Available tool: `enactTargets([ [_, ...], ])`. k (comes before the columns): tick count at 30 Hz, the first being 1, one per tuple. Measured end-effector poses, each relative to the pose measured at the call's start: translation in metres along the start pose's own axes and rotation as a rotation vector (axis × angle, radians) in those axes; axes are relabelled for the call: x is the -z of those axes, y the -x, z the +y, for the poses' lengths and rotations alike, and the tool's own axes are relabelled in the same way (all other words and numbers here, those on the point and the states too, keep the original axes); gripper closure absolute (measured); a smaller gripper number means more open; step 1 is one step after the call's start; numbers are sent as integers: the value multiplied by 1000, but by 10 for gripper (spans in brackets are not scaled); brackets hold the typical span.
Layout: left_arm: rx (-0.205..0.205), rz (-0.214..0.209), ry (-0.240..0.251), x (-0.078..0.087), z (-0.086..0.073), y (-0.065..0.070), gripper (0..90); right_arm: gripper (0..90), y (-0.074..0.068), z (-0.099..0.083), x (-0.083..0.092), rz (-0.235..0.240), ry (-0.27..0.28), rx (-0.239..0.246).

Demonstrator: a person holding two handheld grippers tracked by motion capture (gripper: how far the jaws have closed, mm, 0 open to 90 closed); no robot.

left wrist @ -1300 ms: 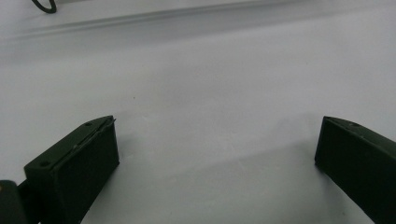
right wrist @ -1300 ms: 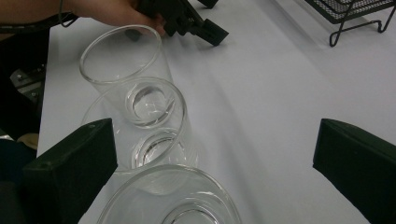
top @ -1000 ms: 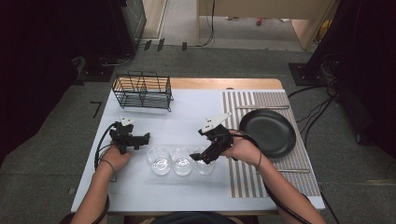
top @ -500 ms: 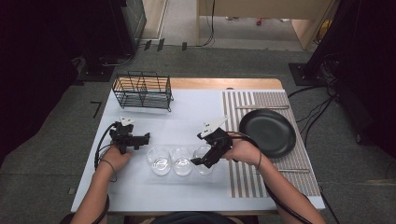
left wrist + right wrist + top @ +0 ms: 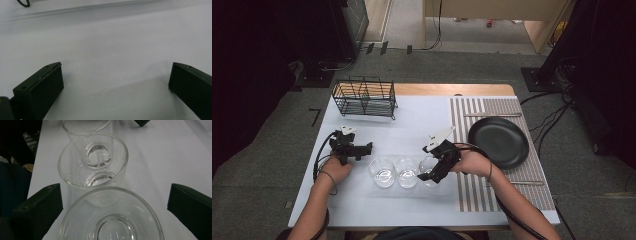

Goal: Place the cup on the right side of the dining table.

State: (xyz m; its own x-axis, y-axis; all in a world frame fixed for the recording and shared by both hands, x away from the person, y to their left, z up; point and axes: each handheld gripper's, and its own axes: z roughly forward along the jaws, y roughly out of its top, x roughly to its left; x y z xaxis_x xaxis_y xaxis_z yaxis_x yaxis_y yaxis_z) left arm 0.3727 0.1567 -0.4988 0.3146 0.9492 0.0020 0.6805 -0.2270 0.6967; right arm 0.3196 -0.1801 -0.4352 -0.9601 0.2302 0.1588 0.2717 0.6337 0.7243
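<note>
I am at the reaching step: my right gripper (image 5: 432, 176) comes down over the nearest glass (image 5: 428, 170), the one at the right end of the row, and its jaws stand wide apart on either side of the rim without touching it, as the right gripper view shows (image 5: 112, 215). Nothing is gripped yet. My left gripper (image 5: 362, 149) rests on the table (image 5: 422, 125) just left of the row, jaws also wide, with bare tabletop between them.

The next move, as I judge it, calls for lowering a little further so the jaws straddle the wall of the glass, then closing gently; the glass is smooth and its neighbour stands just beside it, so I must keep the inner jaw from knocking the middle glass (image 5: 406, 172).

Counting: three glasses in a row near my edge of the table, the third (image 5: 382, 171) at the left end. One black wire rack (image 5: 364, 96) stands at the far left. One black plate (image 5: 498, 142) lies on one striped mat (image 5: 472, 190) at the right, well apart from the glasses.
</note>
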Motion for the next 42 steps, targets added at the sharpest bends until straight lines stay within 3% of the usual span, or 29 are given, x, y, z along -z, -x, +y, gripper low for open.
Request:
enactTargets([
  [15, 0, 0, 0, 0, 0, 0, 0, 11, -4, -6, -6, 35, -53, 41],
  [20, 0, 0, 0, 0, 0, 0, 0, 12, -5, -8, -7, 26, -64, 72],
  [23, 0, 0, 0, 0, 0, 0, 0, 115, -6, -9, -8, -10, -71, 89],
  [24, 0, 0, 0, 0, 0, 0, 0, 113, -6, -10, -9, -23, -76, 91],
  [42, 0, 0, 0, 0, 0, 0, 0, 175, -3, -12, -10, 25, -79, 79],
])
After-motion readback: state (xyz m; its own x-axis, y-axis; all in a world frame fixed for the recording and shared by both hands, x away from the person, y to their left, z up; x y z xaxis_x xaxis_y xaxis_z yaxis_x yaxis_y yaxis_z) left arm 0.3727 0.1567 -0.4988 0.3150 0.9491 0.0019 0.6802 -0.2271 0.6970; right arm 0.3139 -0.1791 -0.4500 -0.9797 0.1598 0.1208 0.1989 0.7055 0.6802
